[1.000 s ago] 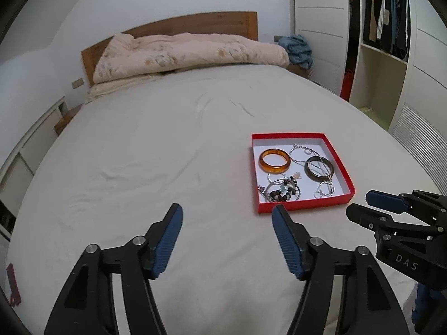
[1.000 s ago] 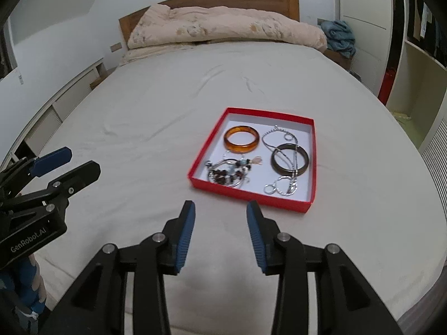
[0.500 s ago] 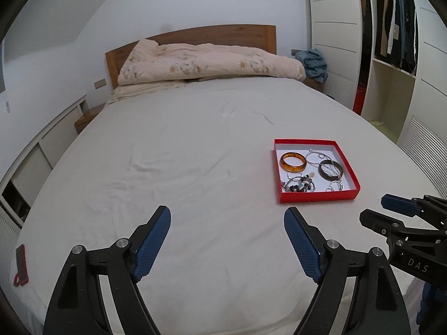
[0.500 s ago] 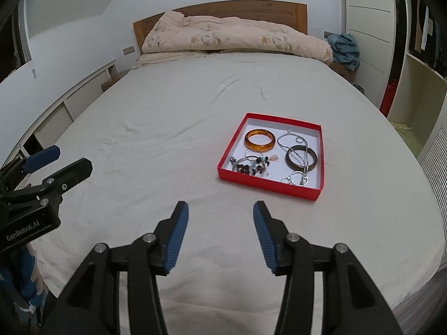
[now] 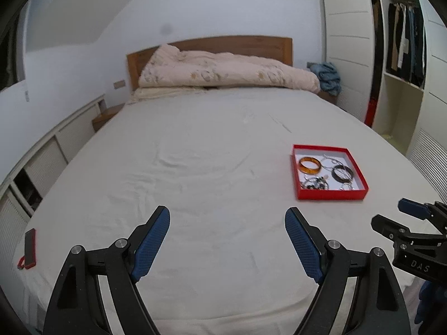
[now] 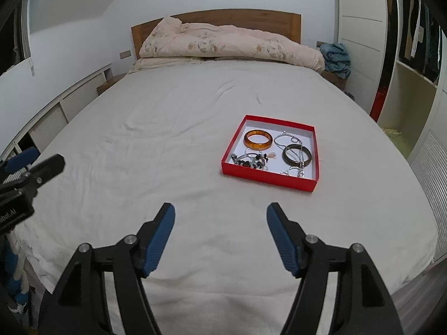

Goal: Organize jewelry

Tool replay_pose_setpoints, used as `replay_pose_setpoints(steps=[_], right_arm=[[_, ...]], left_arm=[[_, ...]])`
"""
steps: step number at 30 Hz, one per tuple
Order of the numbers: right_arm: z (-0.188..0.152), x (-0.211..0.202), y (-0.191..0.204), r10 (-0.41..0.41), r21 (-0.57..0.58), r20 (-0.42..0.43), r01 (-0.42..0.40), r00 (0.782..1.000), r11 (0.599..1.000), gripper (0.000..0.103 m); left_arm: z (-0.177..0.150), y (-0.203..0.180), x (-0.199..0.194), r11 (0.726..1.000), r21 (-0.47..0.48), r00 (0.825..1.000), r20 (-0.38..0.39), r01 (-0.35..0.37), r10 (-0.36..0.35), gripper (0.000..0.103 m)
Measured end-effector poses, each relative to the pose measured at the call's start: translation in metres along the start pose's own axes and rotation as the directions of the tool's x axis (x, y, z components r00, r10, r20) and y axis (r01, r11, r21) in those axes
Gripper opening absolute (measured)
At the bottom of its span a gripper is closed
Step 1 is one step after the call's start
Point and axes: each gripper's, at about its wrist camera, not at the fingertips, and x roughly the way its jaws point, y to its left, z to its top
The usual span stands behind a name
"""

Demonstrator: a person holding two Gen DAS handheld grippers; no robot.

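A red tray (image 6: 235,139) lies on the white bed. It holds an amber bangle (image 6: 257,139), a dark bangle (image 6: 296,155), silver chains (image 6: 285,137) and a beaded bracelet (image 6: 250,162). The tray also shows in the left wrist view (image 5: 329,194), with the amber bangle (image 5: 309,165) in it. My left gripper (image 5: 226,238) is open and empty, well short and left of the tray. My right gripper (image 6: 220,233) is open and empty, in front of the tray. Each gripper also shows at the edge of the other's view.
A folded pink duvet (image 6: 223,42) lies along the wooden headboard (image 6: 218,18). A red-cased phone (image 5: 29,248) lies at the bed's near left edge. A wardrobe (image 5: 402,64) with hanging clothes stands right. Low cabinets (image 6: 47,122) line the left wall.
Both grippers have pulled back and up from the tray, which now looks smaller and farther. The right gripper's jaws have opened wider. The jewelry has not moved.
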Motion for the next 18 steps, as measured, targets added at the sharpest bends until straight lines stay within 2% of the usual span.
replay_pose_setpoints(steps=[5,18], right_arm=[[-0.006,-0.010,0.015,0.002,-0.022,0.013,-0.001,1.000,1.000,0.069],[-0.015,-0.047,0.041,0.024,-0.048,0.069,-0.020,0.997,0.999,0.070]], left_arm=[[-0.009,0.016,-0.017,0.999,-0.024,0.999,0.026,-0.044,0.045,0.090],[-0.027,0.040,-0.064,0.994,-0.058,0.993,0.079,-0.088,0.092,0.092]])
